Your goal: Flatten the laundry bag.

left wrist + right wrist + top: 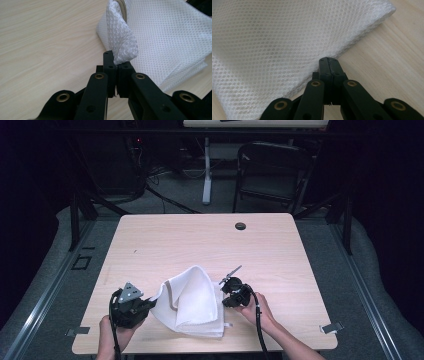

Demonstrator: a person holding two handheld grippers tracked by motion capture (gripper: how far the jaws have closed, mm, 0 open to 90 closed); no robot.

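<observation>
One white waffle-weave cloth (192, 302), folded, lies on the near middle of the pale wooden bench (200, 240), between the two grippers. The left gripper (148, 303) has its fingers (110, 67) pressed together on a corner of the cloth, pinching it; that corner is lifted and curled over, with the rest of the cloth lying ahead and to the right in the left gripper view. The right gripper (224, 295) has its fingers (325, 66) pressed together at the cloth's opposite edge; it looks like a pinch on the hem, but whether fabric sits between the pads I cannot tell. The cloth's long axis runs roughly from near to far. The left side is the one lifted, so judged next: carry that corner across toward the right. Count: one cloth, two grippers, one dark round grommet (240, 226) at the far edge.
</observation>
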